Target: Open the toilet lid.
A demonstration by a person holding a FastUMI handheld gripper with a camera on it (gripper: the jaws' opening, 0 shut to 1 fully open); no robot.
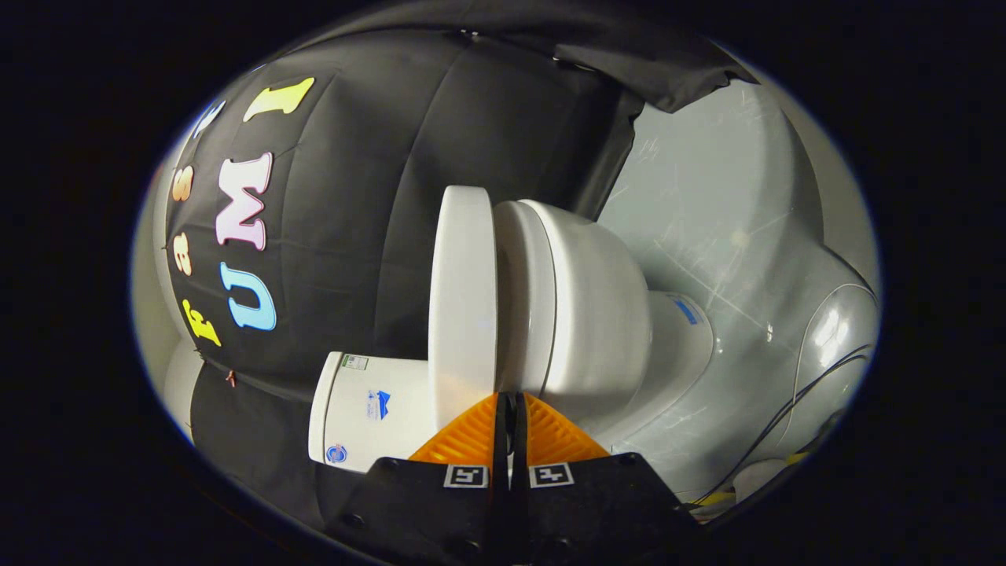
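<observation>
The glossy white rigid plastic toilet lid (462, 303) is standing just ahead of the gripper (510, 402) at twelve o'clock, its fingers nearly touching and empty; likely light but slippery, best hooked under its rim.

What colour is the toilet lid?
White, plain, in the gripper view; the toilet lid sits just ahead of the closed fingers.
</observation>
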